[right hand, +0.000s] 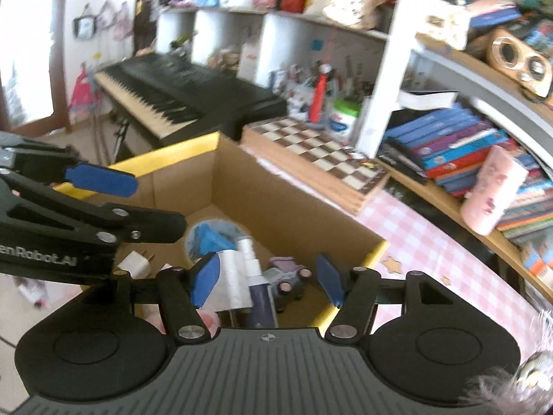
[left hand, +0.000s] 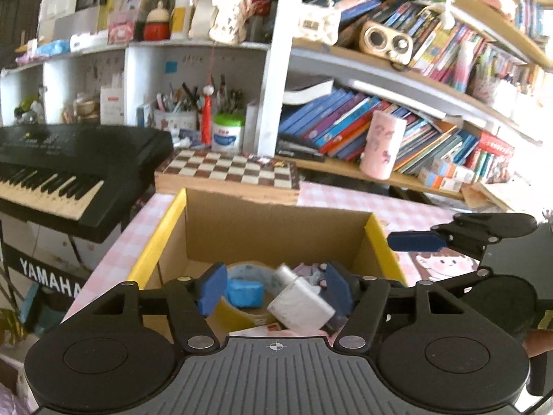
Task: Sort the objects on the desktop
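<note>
Cardboard box on the pink checked desk holds the sorted bits: tape roll, spray bottle. Both claws, left gripper and right gripper, hover parted, gripping nothing. That bottle looks light, rigid and slick; I'd pinch mid-body.

My left gripper hung over the cardboard box, its blue pads standing apart with nothing pressed between them. Down inside the box I saw a white bottle lying tilted, a blue packet just left of it, and a roll of tape ringing the packet. The right gripper reached in past the box's right wall, above the pink checked tablecloth. Behind the box lay a chessboard; to the box's left stood a black keyboard, and beyond its far right corner a pink cup stood before the books.
</note>
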